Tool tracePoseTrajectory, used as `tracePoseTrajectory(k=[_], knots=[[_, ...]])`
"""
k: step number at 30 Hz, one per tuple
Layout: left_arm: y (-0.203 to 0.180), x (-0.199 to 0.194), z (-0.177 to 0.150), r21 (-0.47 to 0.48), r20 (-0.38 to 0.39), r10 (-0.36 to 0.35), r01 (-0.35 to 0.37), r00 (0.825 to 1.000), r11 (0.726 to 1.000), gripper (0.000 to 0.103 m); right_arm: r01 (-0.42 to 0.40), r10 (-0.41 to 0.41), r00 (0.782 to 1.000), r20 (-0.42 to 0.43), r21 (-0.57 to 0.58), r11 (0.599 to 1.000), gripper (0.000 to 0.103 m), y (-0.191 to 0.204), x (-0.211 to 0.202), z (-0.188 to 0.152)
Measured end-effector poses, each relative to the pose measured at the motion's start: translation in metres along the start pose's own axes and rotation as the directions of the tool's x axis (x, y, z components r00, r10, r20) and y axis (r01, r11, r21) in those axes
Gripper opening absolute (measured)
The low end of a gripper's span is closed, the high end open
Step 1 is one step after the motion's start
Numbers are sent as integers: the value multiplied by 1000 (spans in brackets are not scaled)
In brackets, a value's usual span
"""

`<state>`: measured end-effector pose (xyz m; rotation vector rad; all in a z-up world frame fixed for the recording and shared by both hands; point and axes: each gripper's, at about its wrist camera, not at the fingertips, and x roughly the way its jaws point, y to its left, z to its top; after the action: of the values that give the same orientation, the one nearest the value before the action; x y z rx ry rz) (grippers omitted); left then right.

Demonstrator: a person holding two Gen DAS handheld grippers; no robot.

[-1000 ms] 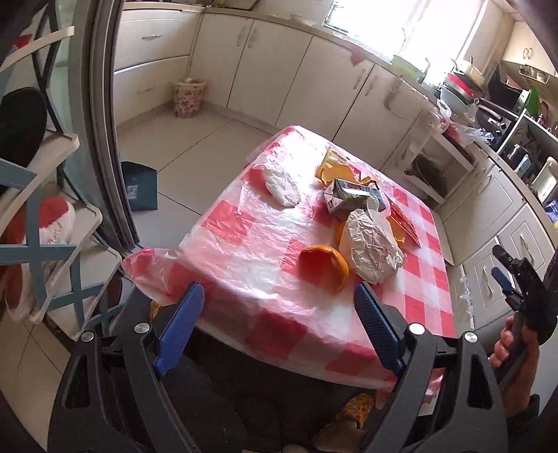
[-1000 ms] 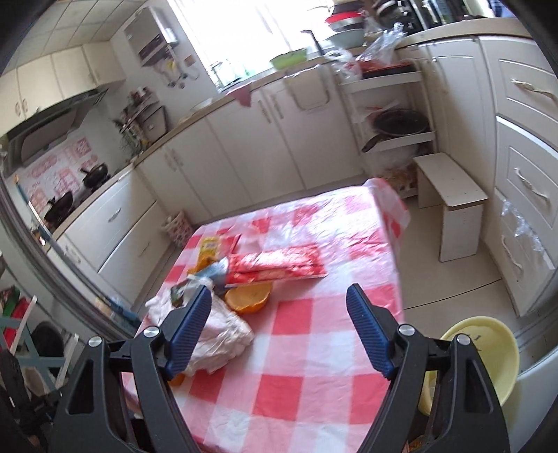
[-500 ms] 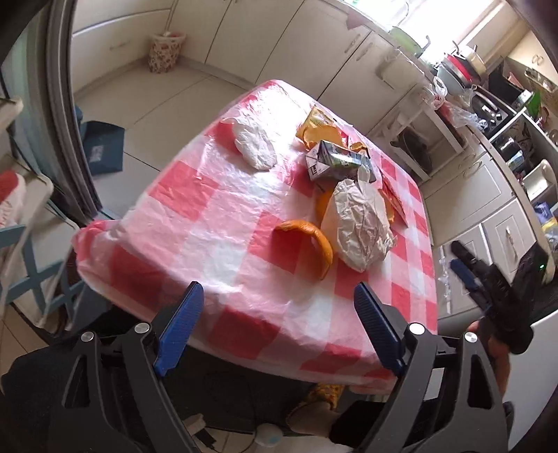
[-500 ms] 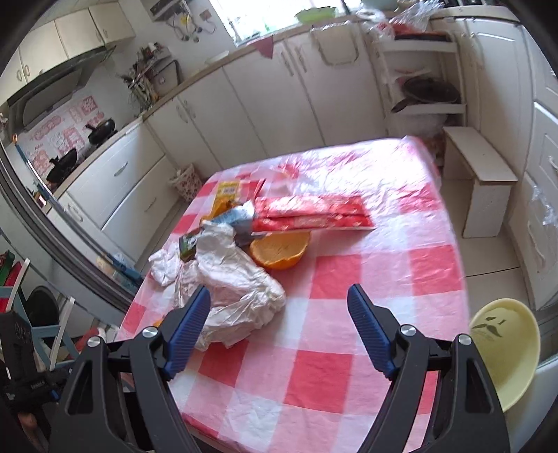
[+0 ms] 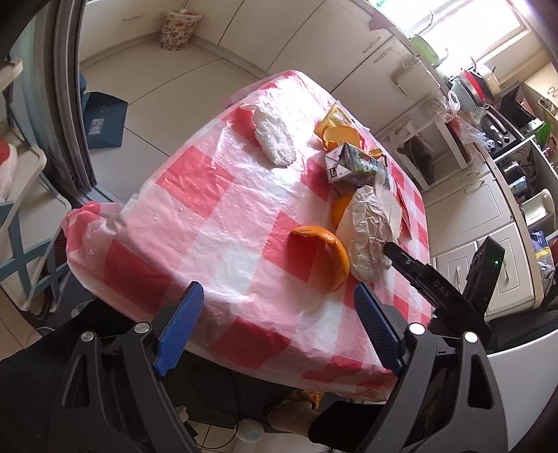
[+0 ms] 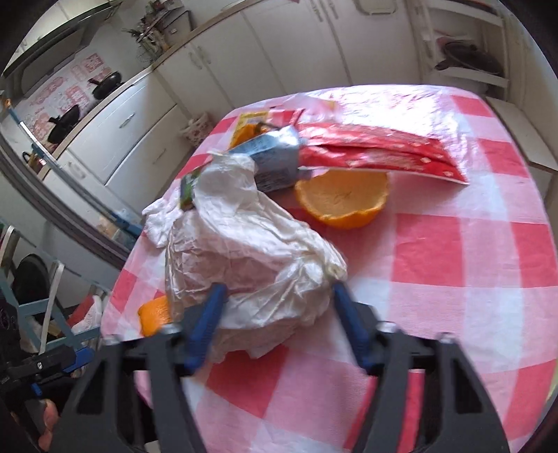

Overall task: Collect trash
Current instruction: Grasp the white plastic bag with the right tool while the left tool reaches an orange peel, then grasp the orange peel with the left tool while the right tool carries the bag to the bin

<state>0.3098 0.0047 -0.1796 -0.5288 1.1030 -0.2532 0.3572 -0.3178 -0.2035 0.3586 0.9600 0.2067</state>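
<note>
Trash lies on a table with a red-and-white checked cloth. A crumpled white plastic bag sits between the fingers of my right gripper, whose jaws are open around its near end. The bag also shows in the left wrist view, with the right gripper's tip against it. Beside it lie an orange peel, an orange half, a small drink carton, a red wrapper and a white tissue. My left gripper is open and empty above the table's near edge.
White kitchen cabinets run behind the table. A small patterned bin and a blue dustpan stand on the floor at left. A white stool is beyond the table's far right side. A chair frame stands at left.
My right gripper has moved forward and down to the white bag, and its fingers now straddle it. The left gripper has moved closer over the table's near edge.
</note>
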Motion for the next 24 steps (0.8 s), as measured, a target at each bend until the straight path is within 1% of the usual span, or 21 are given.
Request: tracePoseTrajectory(k=[1,2,3,7,12,14,17,20,22,23,24], knots=[[1,0,1,-2,-1,-2,2,1000,1000,84,-10,10,1000,9,-3,1000,44,1,-1,0],[2,1,1,-5,-3,-5,5,1000,1000,84,-19,19,1000,9,-8,1000,26,2,-2,1],[2,1,1,-7,-6,-8,8,1000,1000,84,-33,33,999,18,-4,999,15,2,-5,1],[1,6,0,-4,-21,-13,12,1000,1000,84,-69,69,995,65,-9,998,14,1,-27,1],[-3,15,0,-5,-42,-16,16,999,1000,84,-77,75,990,117,10,997,14,-15,-61,-3],[-6,23,3,-13,-56,-20,19,998,1000,84,-58,55,992,116,26,998,14,-27,-74,-3],[-18,35,5,1,-71,-10,10,997,1000,84,19,-21,996,87,20,1000,14,-34,-76,-6],[-42,52,8,50,-83,15,-11,996,999,84,44,-45,999,27,43,998,15,-48,-69,-11],[-52,64,11,62,-90,41,-35,995,997,84,54,-56,998,15,70,996,21,-57,-67,-14],[-56,71,13,58,-96,49,-43,994,997,84,48,-50,999,21,93,994,32,-61,-67,-15],[-58,77,14,52,-99,55,-51,994,997,84,24,-29,999,33,124,992,53,-64,-68,-14]])
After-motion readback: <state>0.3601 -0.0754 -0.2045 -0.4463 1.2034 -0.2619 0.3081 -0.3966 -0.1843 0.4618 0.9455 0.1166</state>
